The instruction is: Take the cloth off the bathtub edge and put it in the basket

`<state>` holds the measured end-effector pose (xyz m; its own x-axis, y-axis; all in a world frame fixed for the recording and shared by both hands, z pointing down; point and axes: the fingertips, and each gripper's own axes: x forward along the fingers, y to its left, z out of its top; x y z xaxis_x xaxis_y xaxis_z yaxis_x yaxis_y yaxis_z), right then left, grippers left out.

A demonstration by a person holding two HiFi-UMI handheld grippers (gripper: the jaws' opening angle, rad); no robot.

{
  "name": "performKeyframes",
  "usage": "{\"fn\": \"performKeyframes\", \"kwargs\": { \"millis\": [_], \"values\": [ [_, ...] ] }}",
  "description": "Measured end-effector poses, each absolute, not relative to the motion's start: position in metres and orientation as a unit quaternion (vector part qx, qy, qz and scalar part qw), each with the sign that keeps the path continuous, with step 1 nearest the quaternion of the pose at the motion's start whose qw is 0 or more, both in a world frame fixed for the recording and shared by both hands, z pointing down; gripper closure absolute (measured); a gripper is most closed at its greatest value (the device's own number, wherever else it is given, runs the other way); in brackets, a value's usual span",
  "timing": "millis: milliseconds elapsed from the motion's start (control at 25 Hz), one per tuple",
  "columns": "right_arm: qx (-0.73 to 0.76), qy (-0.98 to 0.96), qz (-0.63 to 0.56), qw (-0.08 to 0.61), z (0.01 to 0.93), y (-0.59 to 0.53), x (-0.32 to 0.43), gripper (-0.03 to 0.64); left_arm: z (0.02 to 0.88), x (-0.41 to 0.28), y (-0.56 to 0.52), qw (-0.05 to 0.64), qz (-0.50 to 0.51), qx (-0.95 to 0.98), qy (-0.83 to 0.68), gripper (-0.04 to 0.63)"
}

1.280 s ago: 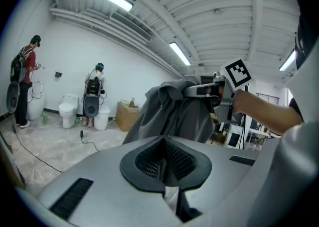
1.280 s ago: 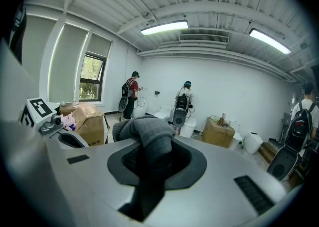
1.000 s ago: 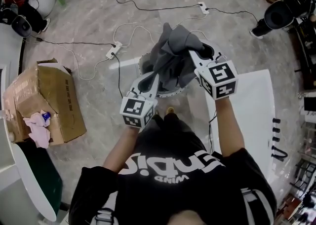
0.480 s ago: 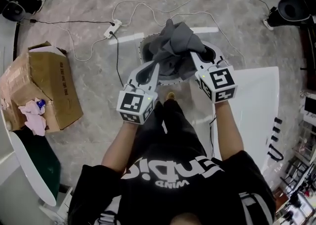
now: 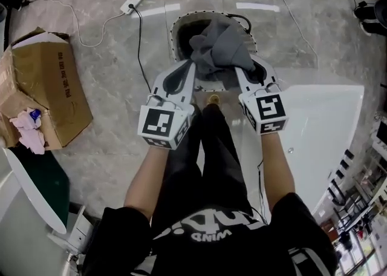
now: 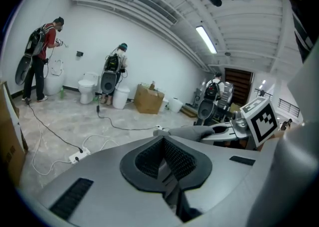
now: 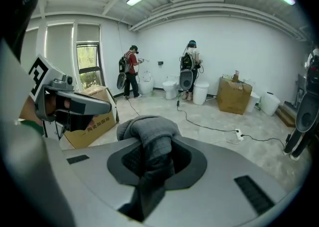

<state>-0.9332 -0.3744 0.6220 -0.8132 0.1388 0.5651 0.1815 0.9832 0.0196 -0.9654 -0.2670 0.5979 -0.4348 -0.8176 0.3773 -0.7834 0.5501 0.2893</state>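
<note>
1. Both hand-held grippers come down with the cloth (image 5: 221, 48) compared with a second ago. Then the grey bundle hung high above the basket (image 5: 175, 34); now it hangs low in the basket's mouth and covers much of the dark inside.
2. The head camera also tips forward, so the basket now shows nearer the top edge of the head view than it did.
3. The right hand-held gripper (image 5: 239, 71) is nearly closed and pinches a thick fold of the cloth between its pads. In its own view the fabric bunches up over the jaws and hangs down through them.
4. The left hand-held gripper (image 5: 188, 69) has its jaws together with nothing between them. It sits just beside the cloth, on the bundle's left.
5. The cloth is already off the bathtub (image 5: 320, 123), whose white edge lies bare to the right. The basket stands on the floor just off the bathtub's near corner.
6. I judge the step in hand to be the last one, lowering the cloth into the basket.
7. The next move calls for the right jaws to open once the bulk of the cloth is below the rim, so no fold drapes over the wire edge. Both hand-held grippers then lift straight out.
</note>
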Motion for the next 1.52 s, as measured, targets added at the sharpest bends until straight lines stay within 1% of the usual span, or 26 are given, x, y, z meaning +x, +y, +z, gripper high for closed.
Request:
{"fn": "performKeyframes", "kwargs": {
  "millis": [320,640,720,760,840,880,920,1080,1280,1520],
  "values": [
    [-0.078,-0.936,-0.018,0.344,0.736,-0.374,-0.922,0.557,0.699,-0.96,-0.268,0.283,-0.035,0.471,-0.835,0.584],
    [-0.09,-0.917,-0.015,0.387,0.791,-0.365,-0.917,0.555,0.731,-0.945,-0.272,0.308,-0.035,0.479,-0.821,0.584],
    [-0.092,-0.91,-0.016,0.403,0.804,-0.363,-0.912,0.534,0.736,-0.943,-0.273,0.312,-0.036,0.479,-0.82,0.584],
    [-0.093,-0.906,-0.016,0.413,0.812,-0.361,-0.908,0.511,0.74,-0.942,-0.274,0.314,-0.037,0.48,-0.818,0.584],
    [-0.096,-0.895,-0.013,0.436,0.828,-0.357,-0.901,0.423,0.748,-0.939,-0.275,0.321,-0.04,0.48,-0.816,0.584],
    [-0.097,-0.89,-0.012,0.445,0.836,-0.354,-0.898,0.398,0.752,-0.937,-0.274,0.326,-0.041,0.479,-0.814,0.584],
    [-0.095,-0.888,-0.013,0.45,0.841,-0.353,-0.896,0.388,0.756,-0.936,-0.273,0.33,-0.043,0.477,-0.814,0.584],
    [-0.086,-0.894,-0.003,0.441,0.85,-0.351,-0.893,0.367,0.769,-0.933,-0.272,0.341,-0.046,0.473,-0.812,0.584],
    [-0.079,-0.896,0.002,0.436,0.854,-0.351,-0.892,0.364,0.777,-0.928,-0.271,0.348,-0.044,0.471,-0.81,0.584],
    [-0.064,-0.914,0.022,0.4,0.826,-0.352,-0.895,0.364,0.76,-0.929,-0.275,0.344,-0.039,0.478,-0.807,0.584]
  ]
}}
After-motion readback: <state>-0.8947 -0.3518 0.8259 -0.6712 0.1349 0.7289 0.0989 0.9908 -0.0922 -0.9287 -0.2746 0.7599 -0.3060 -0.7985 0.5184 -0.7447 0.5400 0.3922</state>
